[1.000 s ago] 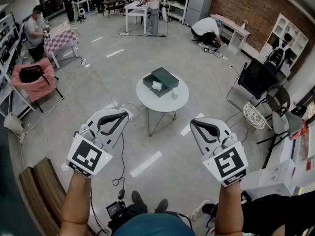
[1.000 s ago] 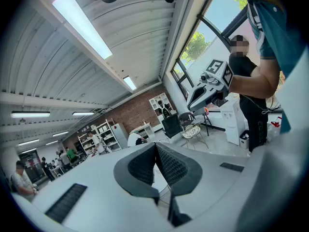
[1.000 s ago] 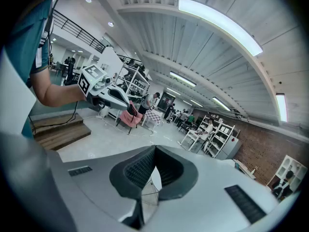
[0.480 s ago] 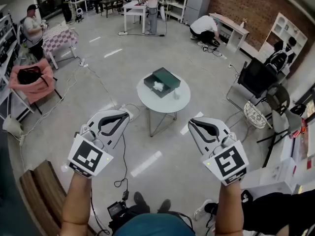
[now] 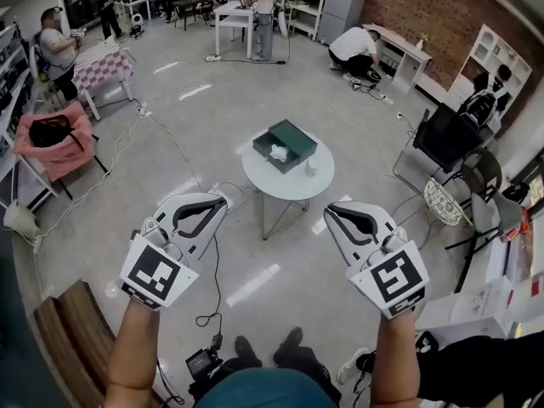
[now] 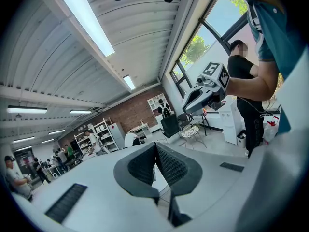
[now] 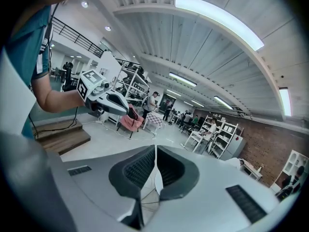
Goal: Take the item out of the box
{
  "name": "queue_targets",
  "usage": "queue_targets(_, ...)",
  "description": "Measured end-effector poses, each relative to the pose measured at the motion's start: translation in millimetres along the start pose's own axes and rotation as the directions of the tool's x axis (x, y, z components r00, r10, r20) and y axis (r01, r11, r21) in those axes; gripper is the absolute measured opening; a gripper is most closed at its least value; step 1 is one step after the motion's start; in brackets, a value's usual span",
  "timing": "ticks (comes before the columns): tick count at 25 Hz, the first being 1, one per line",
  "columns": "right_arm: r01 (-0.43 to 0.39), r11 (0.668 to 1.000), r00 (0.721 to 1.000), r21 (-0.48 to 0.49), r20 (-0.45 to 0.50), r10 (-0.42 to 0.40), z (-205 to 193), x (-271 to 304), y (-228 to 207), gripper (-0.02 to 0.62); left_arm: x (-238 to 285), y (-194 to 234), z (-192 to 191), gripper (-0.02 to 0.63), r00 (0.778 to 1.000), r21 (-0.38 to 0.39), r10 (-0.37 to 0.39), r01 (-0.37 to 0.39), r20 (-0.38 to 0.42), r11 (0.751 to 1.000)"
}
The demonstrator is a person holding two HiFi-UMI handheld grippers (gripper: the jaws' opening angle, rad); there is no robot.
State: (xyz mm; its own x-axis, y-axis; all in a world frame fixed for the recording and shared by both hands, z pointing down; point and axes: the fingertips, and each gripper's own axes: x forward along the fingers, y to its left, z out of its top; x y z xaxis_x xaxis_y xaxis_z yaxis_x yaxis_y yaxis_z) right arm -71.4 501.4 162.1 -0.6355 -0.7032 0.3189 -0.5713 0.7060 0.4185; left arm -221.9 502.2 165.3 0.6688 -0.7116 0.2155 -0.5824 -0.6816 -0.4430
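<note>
A dark green open box (image 5: pixel 286 145) stands on a small round white table (image 5: pixel 293 183) ahead of me, with a white crumpled item (image 5: pixel 278 152) inside it. A small white object (image 5: pixel 310 170) sits on the table beside the box. My left gripper (image 5: pixel 223 202) (image 6: pixel 155 144) and right gripper (image 5: pixel 330 213) (image 7: pixel 155 148) are held out in front, well short of the table. Both are shut with nothing between the pads. Each gripper view shows the other gripper off to one side: the right gripper (image 6: pixel 205 88) and the left gripper (image 7: pixel 104 98).
Cables (image 5: pixel 212 270) run over the floor between me and the table. Black chairs (image 5: pixel 446 138) and a wire stool (image 5: pixel 442 202) stand to the right. A pink-covered cart (image 5: pixel 51 147) is at the left, a wooden bench (image 5: pixel 72 330) at the lower left. People work at the back.
The table and box have come slightly nearer and shifted right in the head view as I step forward. Both grippers stay shut and held out in front.
</note>
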Motion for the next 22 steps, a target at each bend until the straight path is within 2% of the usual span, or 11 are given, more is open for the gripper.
queue_targets(9, -0.066, 0.997, 0.998, 0.028, 0.021, 0.065, -18, 47, -43, 0.04, 40, 24, -16, 0.02, 0.998, -0.017, 0.045, -0.045, -0.05, 0.999)
queue_targets(22, -0.158, 0.987, 0.984, -0.018, 0.083, 0.159, -59, 91, -151, 0.04, 155, 53, -5, 0.02, 0.989, -0.028, 0.115, -0.118, -0.095, 0.993)
